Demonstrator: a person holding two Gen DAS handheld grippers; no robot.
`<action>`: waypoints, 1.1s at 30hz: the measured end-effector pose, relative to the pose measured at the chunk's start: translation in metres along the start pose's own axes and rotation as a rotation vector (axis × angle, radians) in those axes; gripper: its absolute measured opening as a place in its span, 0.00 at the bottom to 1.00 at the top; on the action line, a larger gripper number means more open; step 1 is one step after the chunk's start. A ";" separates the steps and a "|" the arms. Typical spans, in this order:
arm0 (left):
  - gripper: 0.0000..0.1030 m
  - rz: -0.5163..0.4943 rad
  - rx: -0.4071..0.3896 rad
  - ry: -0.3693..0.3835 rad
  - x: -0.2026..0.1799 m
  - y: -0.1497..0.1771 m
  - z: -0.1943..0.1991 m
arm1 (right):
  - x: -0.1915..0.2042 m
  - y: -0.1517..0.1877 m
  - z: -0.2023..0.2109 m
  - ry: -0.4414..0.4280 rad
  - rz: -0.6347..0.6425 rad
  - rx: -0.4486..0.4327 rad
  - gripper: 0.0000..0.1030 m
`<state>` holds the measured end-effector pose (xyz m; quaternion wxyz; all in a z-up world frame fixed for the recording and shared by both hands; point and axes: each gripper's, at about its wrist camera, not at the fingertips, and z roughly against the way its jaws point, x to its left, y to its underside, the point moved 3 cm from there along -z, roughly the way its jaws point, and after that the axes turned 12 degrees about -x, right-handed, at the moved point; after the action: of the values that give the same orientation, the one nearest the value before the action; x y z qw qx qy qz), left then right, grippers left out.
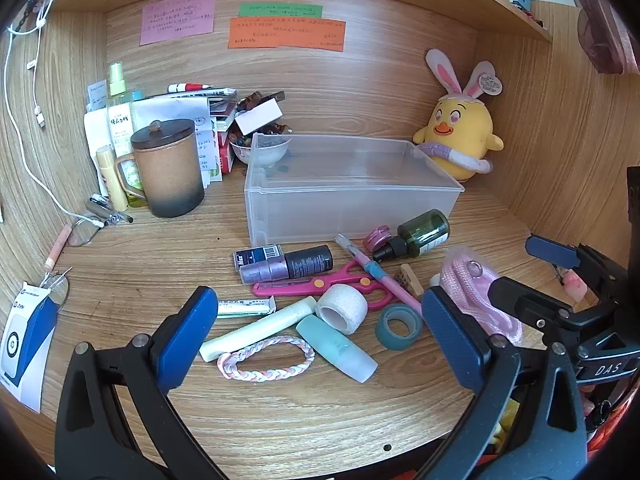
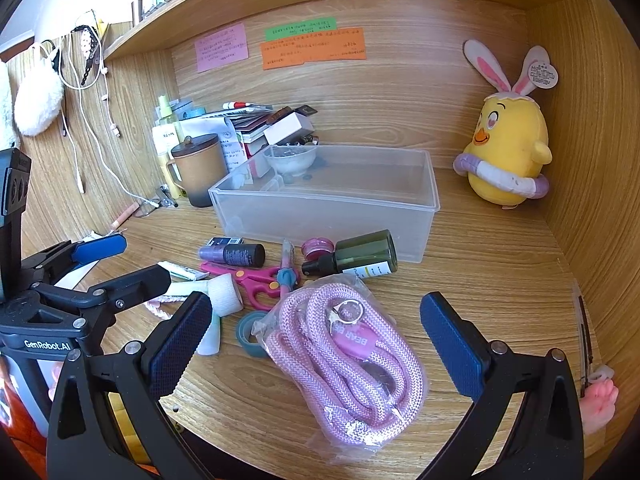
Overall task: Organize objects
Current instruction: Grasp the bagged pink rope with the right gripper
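Observation:
A clear plastic bin (image 1: 352,196) stands at the back of the desk; it also shows in the right wrist view (image 2: 328,216). Small items lie in front of it: a pale tube (image 1: 260,328), a braided bracelet (image 1: 266,360), white tape (image 1: 342,308), blue tape (image 1: 398,326), pink scissors (image 1: 320,284), a green bottle (image 1: 420,234). A bagged pink rope (image 2: 348,356) lies between the right gripper's open fingers. My left gripper (image 1: 320,332) is open above the tube and tapes. My right gripper (image 2: 316,340) is open and empty.
A lidded brown mug (image 1: 170,172) and a pile of papers and bottles stand at the back left. A yellow chick plush (image 1: 460,136) sits in the back right corner. Wooden walls close in both sides. Glasses (image 1: 84,228) lie at the left.

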<state>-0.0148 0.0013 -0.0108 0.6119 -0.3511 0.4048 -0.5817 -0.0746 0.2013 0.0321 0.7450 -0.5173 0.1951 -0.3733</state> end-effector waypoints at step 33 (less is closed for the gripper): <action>1.00 -0.005 -0.003 0.003 -0.005 0.003 0.000 | -0.002 0.001 0.001 -0.027 -0.020 0.005 1.00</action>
<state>-0.0134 0.0063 -0.0127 0.6093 -0.3522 0.4060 -0.5830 -0.0749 0.2040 0.0313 0.7449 -0.5224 0.1792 -0.3743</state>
